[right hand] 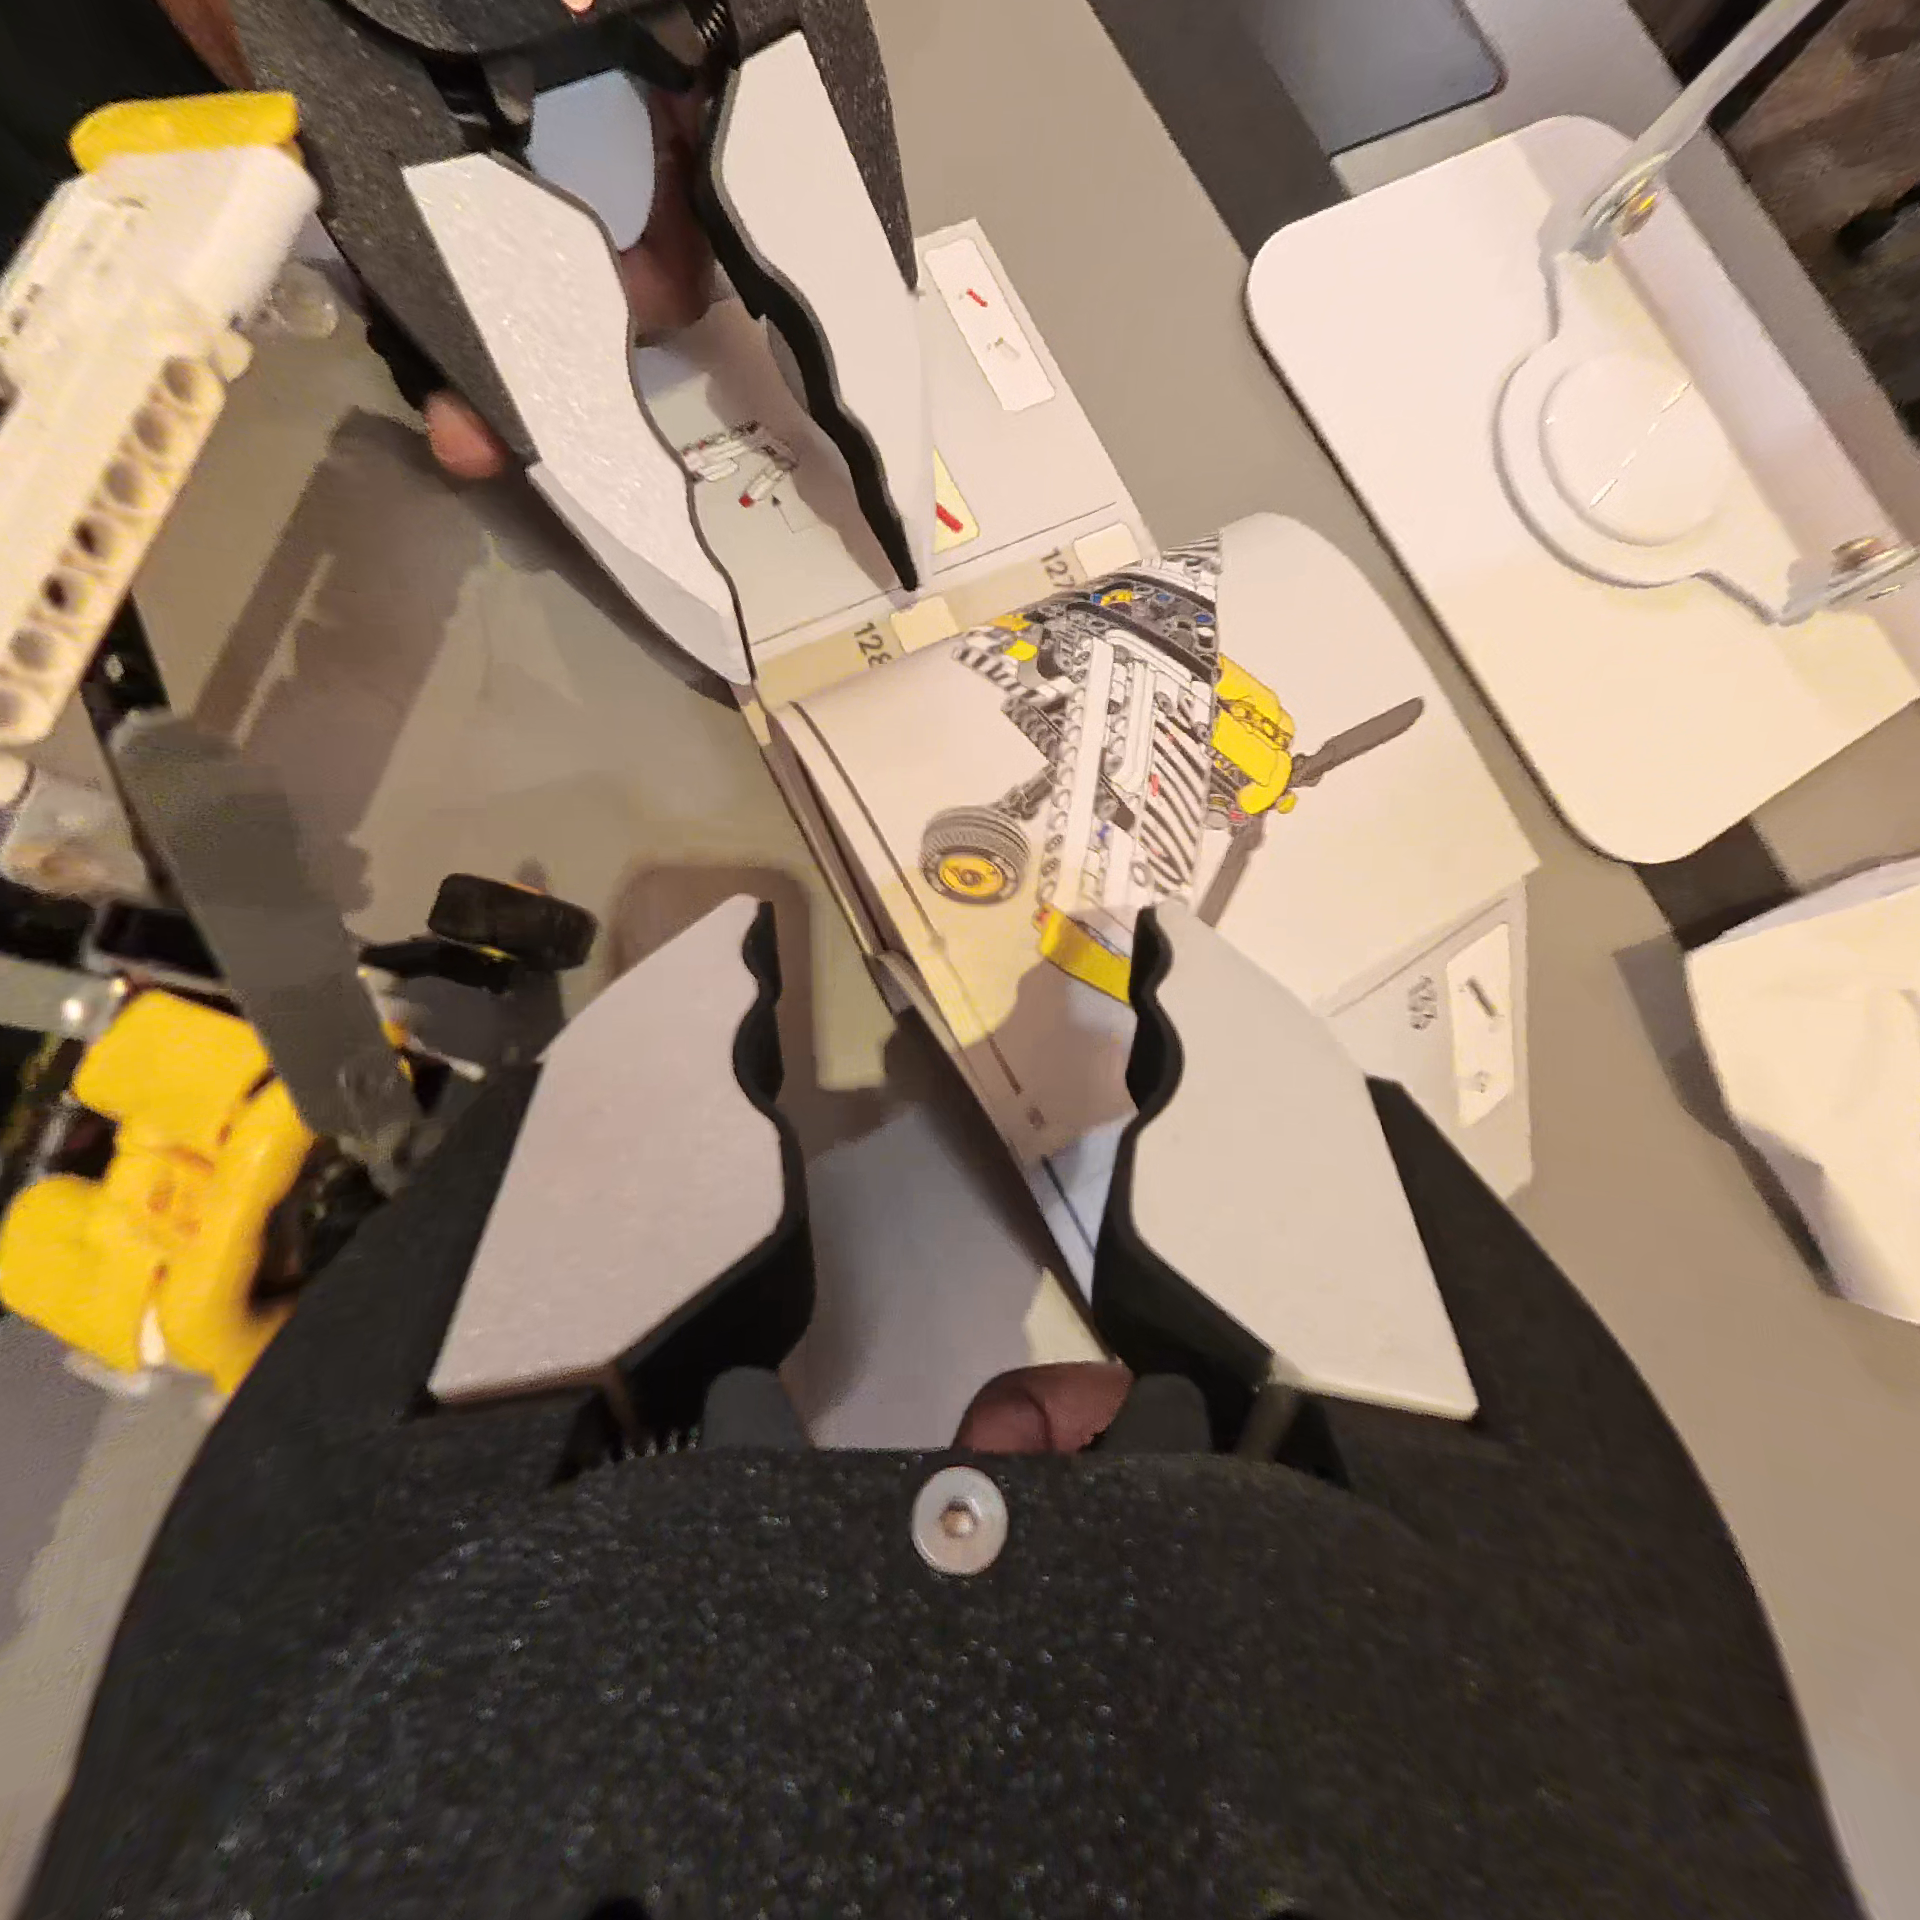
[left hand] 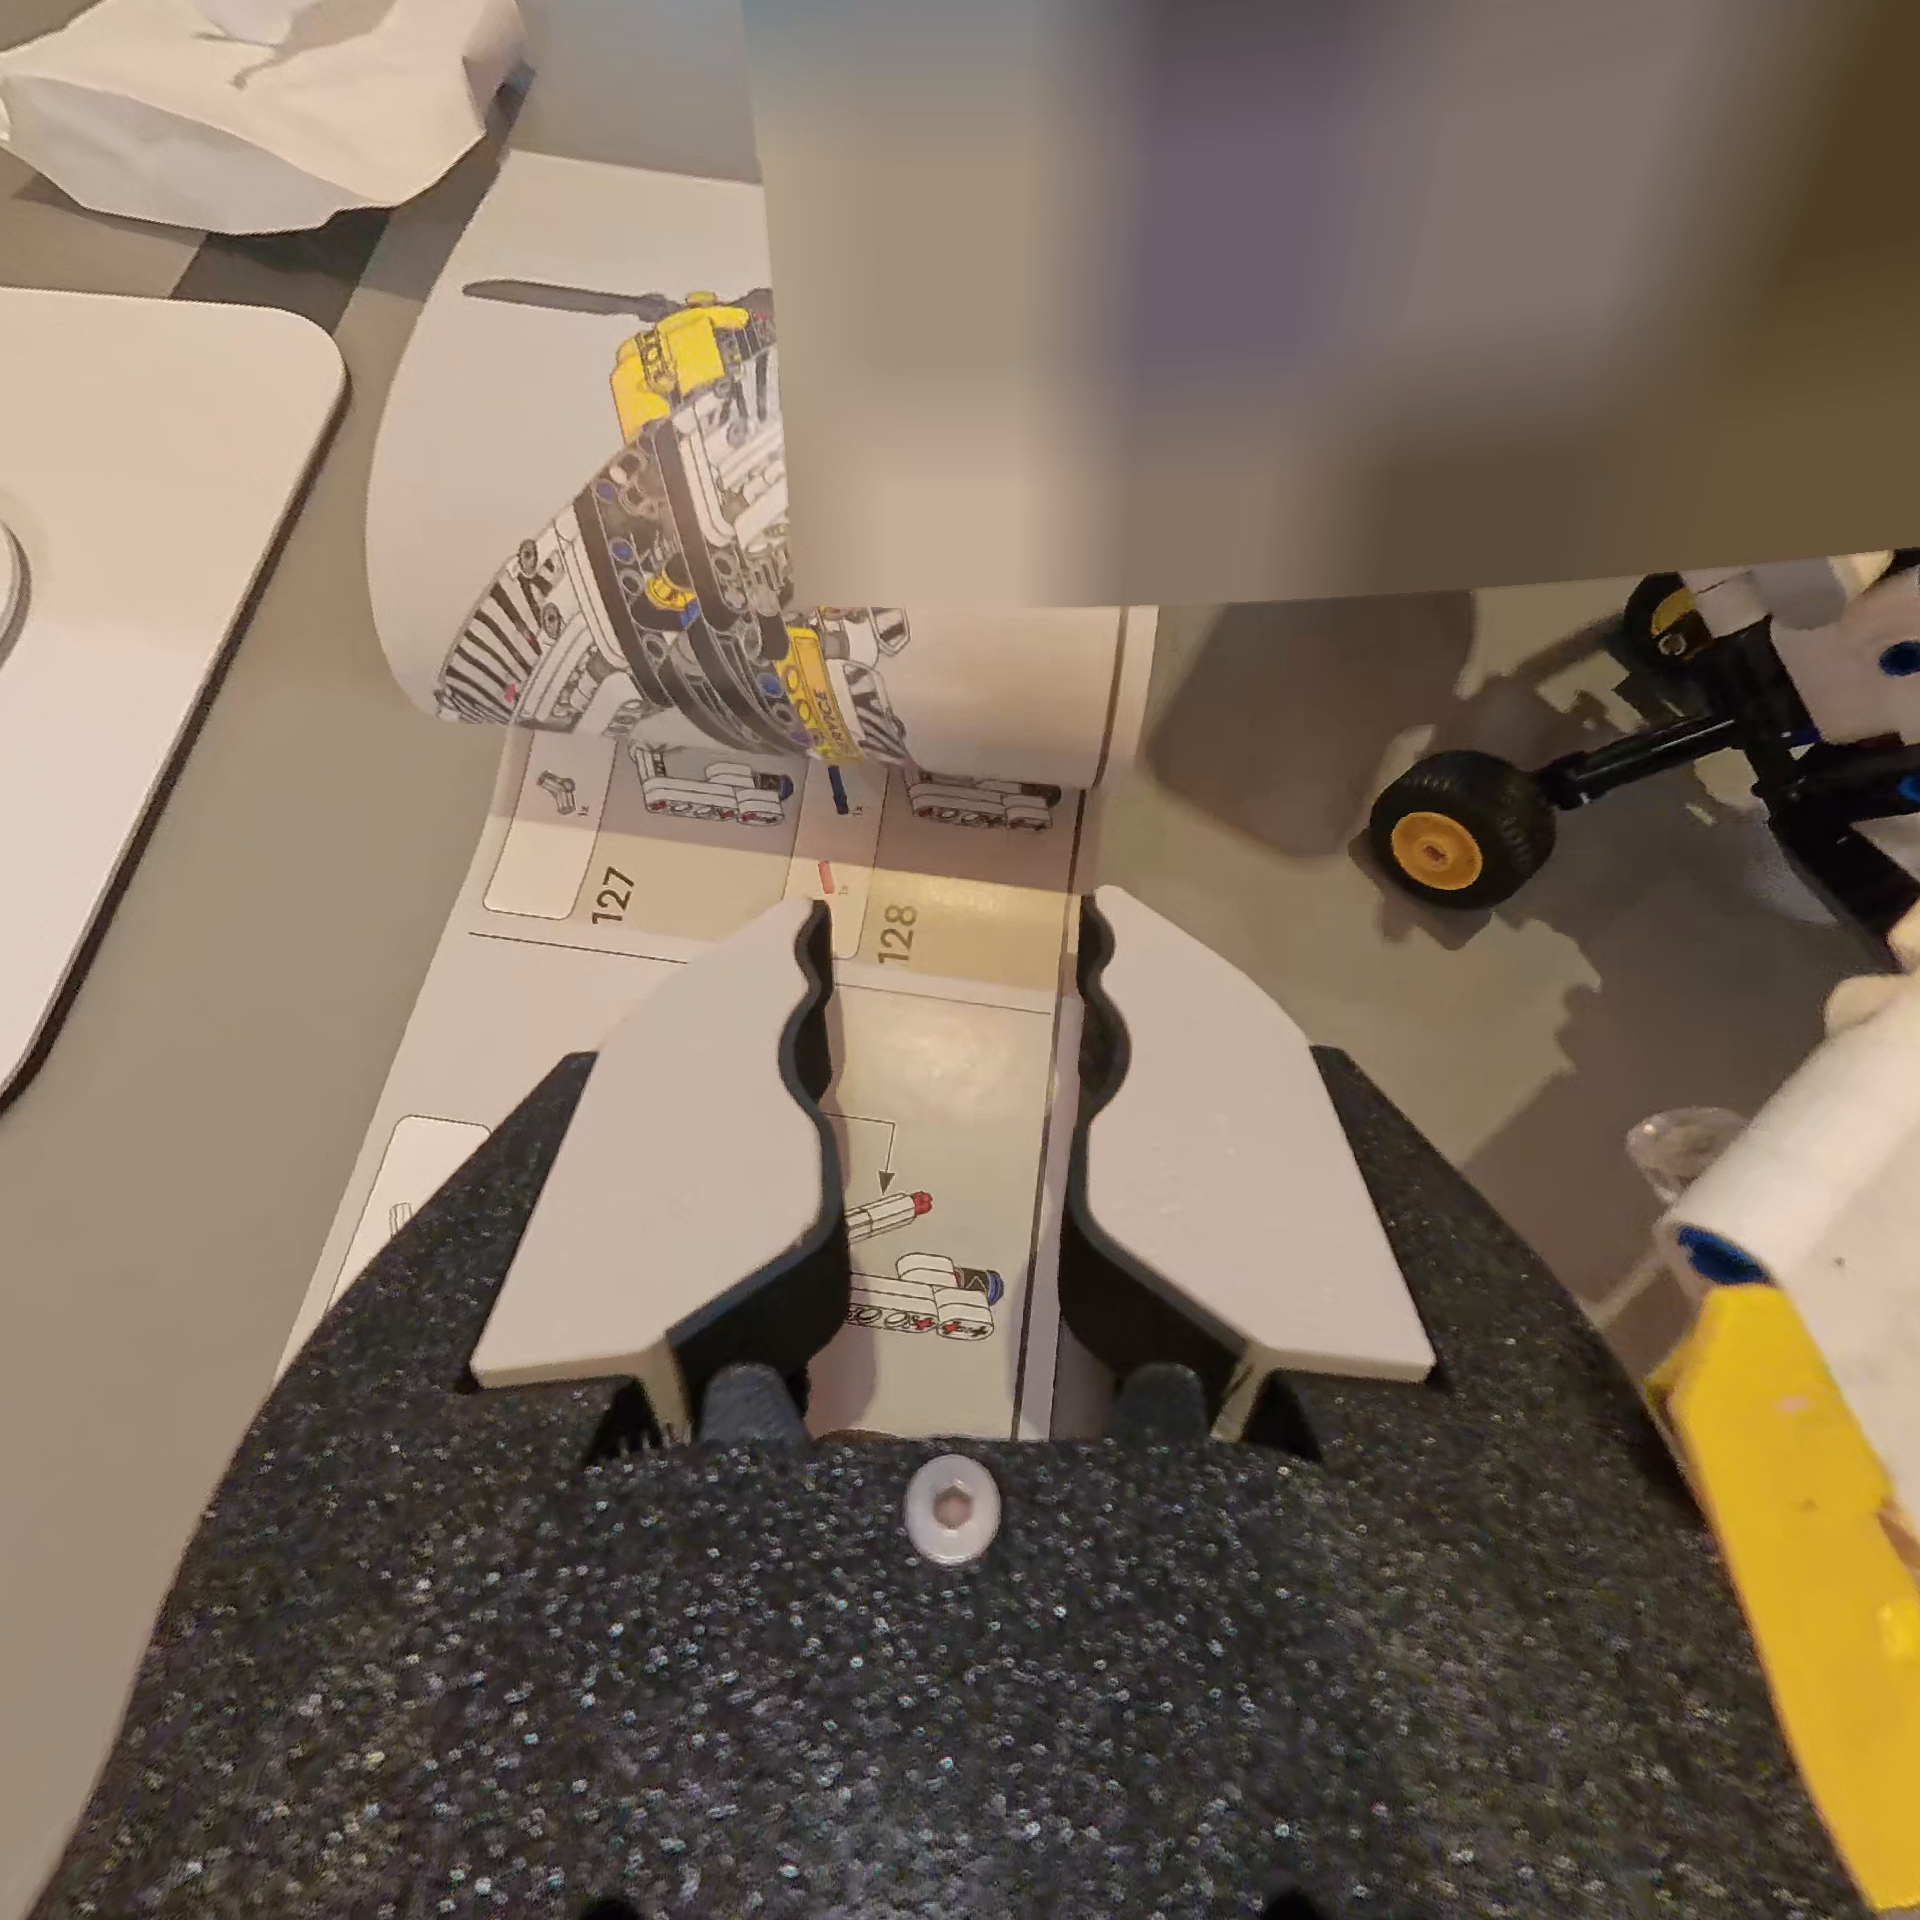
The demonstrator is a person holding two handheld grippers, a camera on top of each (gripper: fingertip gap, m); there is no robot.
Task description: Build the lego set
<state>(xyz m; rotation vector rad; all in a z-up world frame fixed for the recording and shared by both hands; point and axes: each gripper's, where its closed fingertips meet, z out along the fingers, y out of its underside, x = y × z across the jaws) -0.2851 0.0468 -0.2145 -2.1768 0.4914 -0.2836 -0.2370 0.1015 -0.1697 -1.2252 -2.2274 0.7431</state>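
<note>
An open instruction booklet (left hand: 940, 1081) lies on the grey table. One of its pages (left hand: 582, 582), printed with a yellow and white plane, curls up ahead of my left gripper (left hand: 951, 925). The left gripper is open, holds nothing, and has its fingertips low over the flat page. In the right wrist view the left gripper (right hand: 821, 613) shows at the top, tips down at the booklet's spine. My right gripper (right hand: 951, 935) is open. The lifted page (right hand: 1122, 790) runs loosely between its fingers without being pressed. A brick-built plane model (left hand: 1766, 1195) stands to the right of the left gripper.
The model's black and yellow wheel (left hand: 1460, 831) rests on the table beside the booklet. The model's white beam (right hand: 114, 416) and yellow parts (right hand: 156, 1174) show at the left of the right wrist view. A white stand base (right hand: 1558, 520) and crumpled white paper (right hand: 1818, 1091) lie beyond the booklet. There is about 9 centimeters between the tips of the two grippers.
</note>
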